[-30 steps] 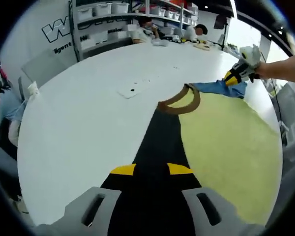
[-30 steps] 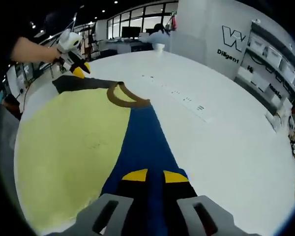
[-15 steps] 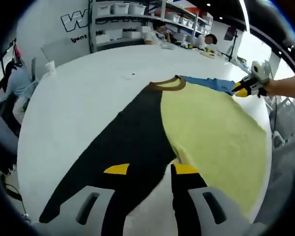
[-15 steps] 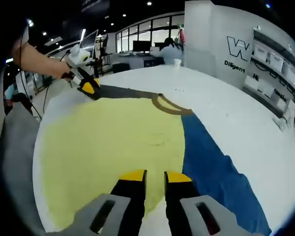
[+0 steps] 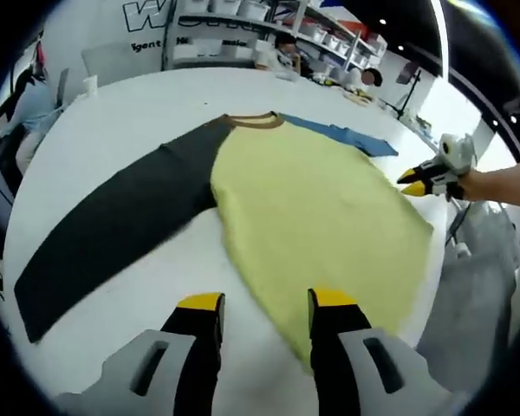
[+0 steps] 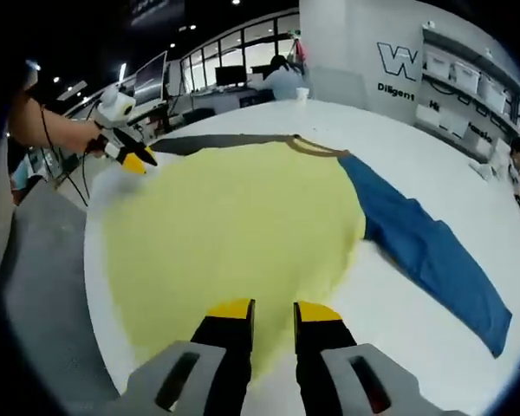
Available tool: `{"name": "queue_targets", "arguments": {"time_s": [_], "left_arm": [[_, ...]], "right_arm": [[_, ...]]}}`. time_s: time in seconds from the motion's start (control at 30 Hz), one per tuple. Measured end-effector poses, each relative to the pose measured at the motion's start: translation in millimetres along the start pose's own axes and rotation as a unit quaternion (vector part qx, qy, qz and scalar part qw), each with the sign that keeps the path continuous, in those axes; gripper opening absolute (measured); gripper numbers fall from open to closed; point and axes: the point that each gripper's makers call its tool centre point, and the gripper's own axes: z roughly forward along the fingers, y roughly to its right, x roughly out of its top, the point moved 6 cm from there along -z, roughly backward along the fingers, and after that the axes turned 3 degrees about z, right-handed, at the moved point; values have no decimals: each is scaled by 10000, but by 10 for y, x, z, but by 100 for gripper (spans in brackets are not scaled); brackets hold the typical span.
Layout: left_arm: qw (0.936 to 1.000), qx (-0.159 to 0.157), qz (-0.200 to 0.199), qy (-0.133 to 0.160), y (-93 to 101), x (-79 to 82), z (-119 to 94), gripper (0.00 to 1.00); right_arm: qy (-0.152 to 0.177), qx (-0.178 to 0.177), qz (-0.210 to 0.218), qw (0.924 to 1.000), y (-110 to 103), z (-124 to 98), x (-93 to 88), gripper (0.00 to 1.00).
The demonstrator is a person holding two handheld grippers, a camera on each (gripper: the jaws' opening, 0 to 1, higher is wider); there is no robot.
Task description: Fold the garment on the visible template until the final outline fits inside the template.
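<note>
A shirt with a yellow body point(image 5: 312, 199), a brown collar point(image 5: 253, 120), a black sleeve point(image 5: 113, 225) and a blue sleeve point(image 5: 342, 134) lies spread flat on the white table point(image 5: 139, 104). My left gripper point(image 5: 267, 303) hovers open at the hem, one fingertip over the yellow edge, nothing held. In the right gripper view the yellow body point(image 6: 234, 225) fills the middle, with the blue sleeve point(image 6: 433, 251) stretched out to the right. My right gripper point(image 6: 273, 312) stands slightly open at the hem. Each gripper shows in the other's view at the table's edge: right point(image 5: 409, 179), left point(image 6: 139, 161).
Shelves with white bins point(image 5: 243, 10) and seated people stand beyond the table's far side. A paper cup point(image 5: 89, 84) sits near the far edge. Grey floor point(image 6: 43, 286) drops away beside the table rim close to the hem.
Both grippers let go of the sleeves they were holding and pulled back to the hem. The black and blue sleeves now lie spread out flat on the table.
</note>
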Motion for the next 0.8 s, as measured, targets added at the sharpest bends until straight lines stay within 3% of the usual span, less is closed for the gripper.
{"name": "queue_targets", "arguments": {"time_s": [0.37,0.53,0.8], "left_arm": [[9991,-128,-118,-377,342,-362,-115,42],[9979,-75,-207,-607,388,-493,-150,38],[9969,-37,-190,-769,471,-538,-214,32]], "right_arm": [[-185,11,186,9997,-223,-250,-362,13],[-312,-58,362,9988,-280,-322,-524,13],[-416,-127,433,9981,-321,-412,-625,7]]}}
